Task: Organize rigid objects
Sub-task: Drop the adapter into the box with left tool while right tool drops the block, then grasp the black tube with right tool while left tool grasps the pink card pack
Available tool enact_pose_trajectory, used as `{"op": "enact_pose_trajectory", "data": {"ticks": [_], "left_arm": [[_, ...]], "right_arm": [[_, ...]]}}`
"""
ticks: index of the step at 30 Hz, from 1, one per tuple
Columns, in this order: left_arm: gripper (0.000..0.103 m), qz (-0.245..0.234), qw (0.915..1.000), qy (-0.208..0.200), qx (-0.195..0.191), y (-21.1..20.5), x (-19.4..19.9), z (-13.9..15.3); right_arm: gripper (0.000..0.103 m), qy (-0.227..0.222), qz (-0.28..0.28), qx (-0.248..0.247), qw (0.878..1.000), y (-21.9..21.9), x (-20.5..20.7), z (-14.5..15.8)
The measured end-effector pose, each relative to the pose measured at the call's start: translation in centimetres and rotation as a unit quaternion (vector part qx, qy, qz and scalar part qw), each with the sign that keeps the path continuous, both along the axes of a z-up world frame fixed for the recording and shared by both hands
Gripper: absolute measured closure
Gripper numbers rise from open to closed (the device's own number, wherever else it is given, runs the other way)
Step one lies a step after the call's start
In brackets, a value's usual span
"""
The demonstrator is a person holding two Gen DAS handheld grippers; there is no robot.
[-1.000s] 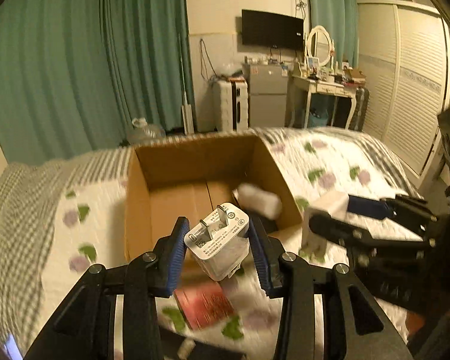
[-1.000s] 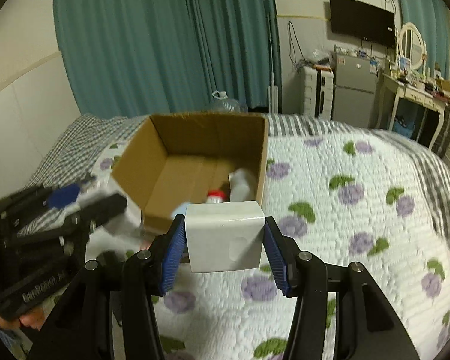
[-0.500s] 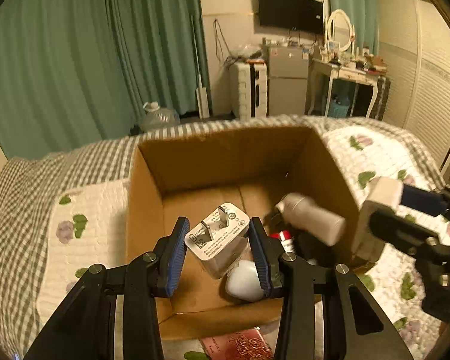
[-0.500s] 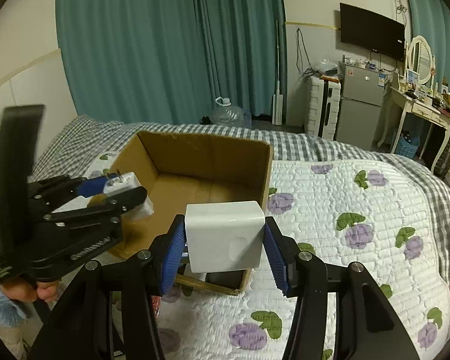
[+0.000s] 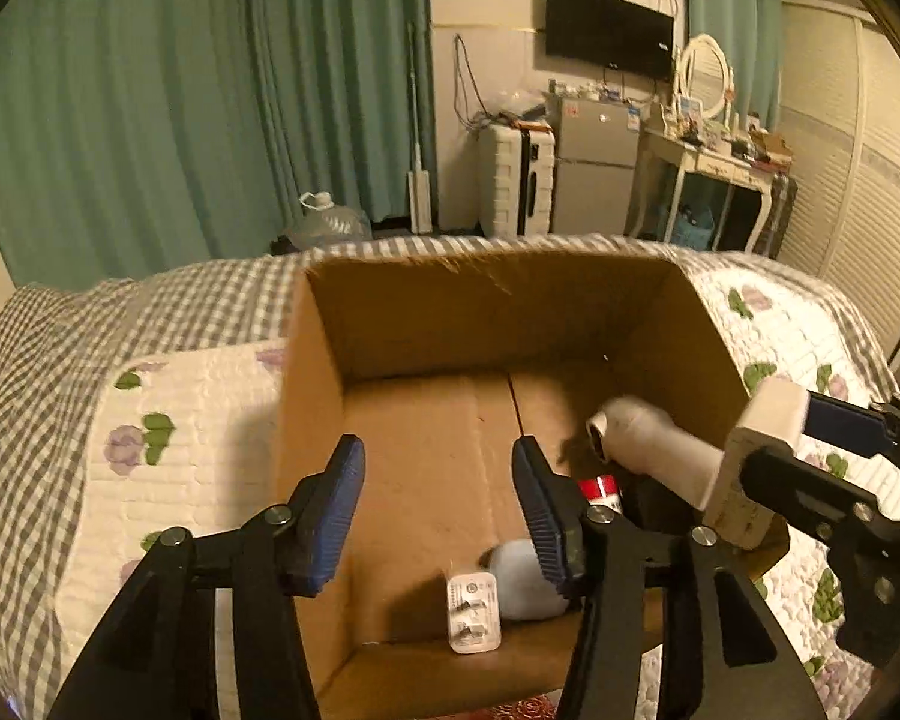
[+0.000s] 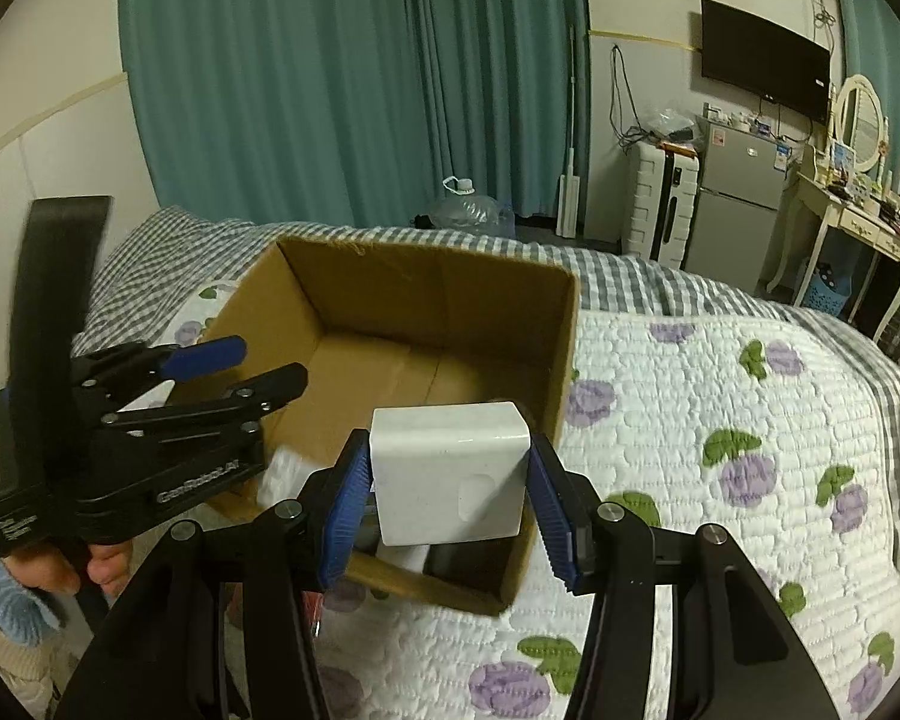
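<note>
An open cardboard box (image 5: 426, 312) sits on the flowered quilt; it also shows in the right wrist view (image 6: 426, 282). My left gripper (image 5: 438, 510) is open and empty above the box. A white plug charger (image 5: 473, 612) lies on the box floor near the front wall, beside a pale blue round object (image 5: 522, 582), a white bottle (image 5: 648, 444) and a red-capped item (image 5: 600, 489). My right gripper (image 6: 447, 504) is shut on a white adapter block (image 6: 450, 474), held over the box's near right corner. The block (image 5: 762, 450) also shows in the left wrist view.
The quilt (image 6: 720, 420) spreads to the right of the box, with a checked blanket (image 5: 42, 390) to the left. A red patterned item (image 5: 528, 708) lies just in front of the box. Curtains, a fridge (image 6: 732, 204) and a dresser stand far behind.
My left gripper has opened and the white plug charger has dropped onto the box floor. Both grippers have moved closer over the box; the right still holds its block.
</note>
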State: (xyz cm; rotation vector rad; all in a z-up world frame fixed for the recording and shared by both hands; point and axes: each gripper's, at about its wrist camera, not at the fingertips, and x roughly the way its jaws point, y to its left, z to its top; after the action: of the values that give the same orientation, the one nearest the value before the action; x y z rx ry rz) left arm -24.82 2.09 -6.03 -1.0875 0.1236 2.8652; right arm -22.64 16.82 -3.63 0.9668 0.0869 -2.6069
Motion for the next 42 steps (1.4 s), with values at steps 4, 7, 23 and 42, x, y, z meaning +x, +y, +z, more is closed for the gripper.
{"op": "enact_pose_trajectory", "data": {"ticks": [4,7,23,42], "left_arm": [[0.044,0.011,0.9998,0.016,-0.006,-0.8,0.3,1.3],[0.043,0.013,0.9997,0.022,-0.002,-1.3,0.4,2.0],[0.043,0.026,0.9991,0.034,-0.001,-3.6,4.2,3.6],[0.034,0.034,0.9987,0.038,-0.004,-8.9,15.5,4.2]], "right_arm": [[0.052,0.013,0.002,0.01,1.0,-1.4,-2.2,0.3],[0.052,0.012,0.002,0.024,1.0,-2.9,-4.3,-0.4],[0.02,0.046,0.004,0.047,0.998,-4.1,-0.6,1.6],[0.018,0.012,0.077,0.051,0.996,-8.7,13.7,0.7]]}}
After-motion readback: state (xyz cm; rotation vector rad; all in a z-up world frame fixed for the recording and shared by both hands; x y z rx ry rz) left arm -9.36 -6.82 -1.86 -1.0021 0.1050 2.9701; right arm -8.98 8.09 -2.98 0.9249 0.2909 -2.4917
